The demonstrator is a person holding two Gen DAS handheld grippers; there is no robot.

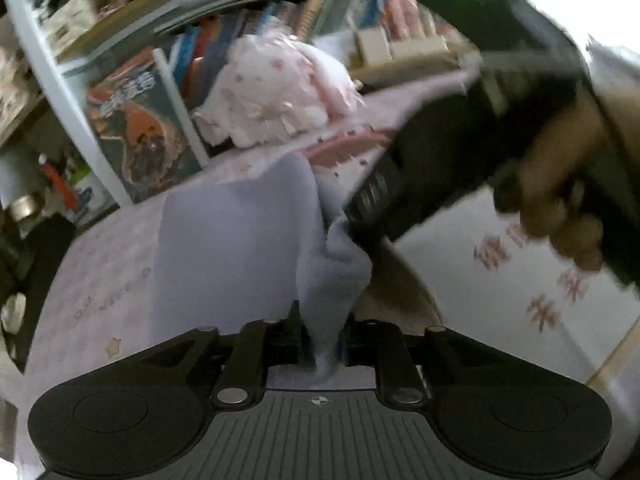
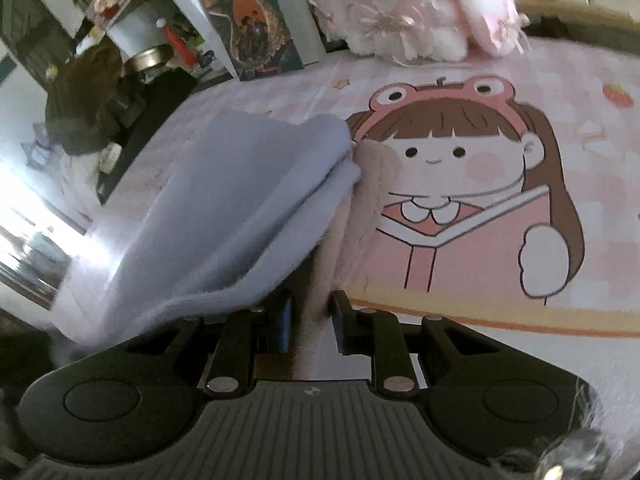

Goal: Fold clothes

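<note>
While both views were blurred by motion, the lavender fleece cloth [image 1: 240, 240] filled the centre of the left wrist frame, partly lifted off the pink printed table cover [image 2: 520, 80]. Left gripper [image 1: 320, 340]: jaws pressed together on a bunched fold of the cloth at lower centre. Right gripper [image 2: 308, 320]: jaws pinching a pale beige-pink strip of fabric [image 2: 360, 216], with the lavender cloth draped over its left finger. Seen from the left wrist, the right gripper's black body crossed the upper right, held by a hand [image 1: 560, 184]. Pink-and-white plush toy [image 2: 420, 12]: top centre, on the cover. Books [image 1: 140, 128]: upper left.
</note>
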